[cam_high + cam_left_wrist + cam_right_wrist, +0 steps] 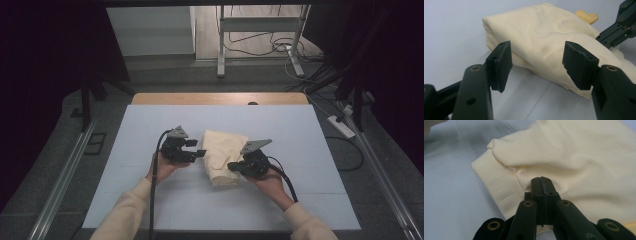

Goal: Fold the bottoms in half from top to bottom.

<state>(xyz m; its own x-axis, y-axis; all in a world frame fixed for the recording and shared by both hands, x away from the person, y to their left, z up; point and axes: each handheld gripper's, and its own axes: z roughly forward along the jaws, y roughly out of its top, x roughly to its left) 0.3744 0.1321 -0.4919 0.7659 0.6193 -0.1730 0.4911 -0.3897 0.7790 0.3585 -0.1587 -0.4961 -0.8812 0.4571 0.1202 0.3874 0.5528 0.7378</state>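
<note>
Black jaws of the right gripper [541, 181] are pressing flat together, their tips lying on the pale yellow cloth just beside the ribbed hem [499, 187]; whether a fold of fabric is being pinched between them cannot be told from the right gripper view. The left gripper [537, 65] is standing with its jaws spread apart, nothing between the pads, both of them hanging just short of the near edge of the folded sweatshirt [544, 42]. In the high view the cream sweatshirt [222, 152] is lying bunched in the middle of the white desk [150, 125], between the two tools. The left gripper [192, 150] is pointing at its left side, the right gripper [235, 166] is touching its lower right corner near the hem. The person's hands in cream sleeves are coming in from the near edge, each trailing a black cable [152, 200].
</note>
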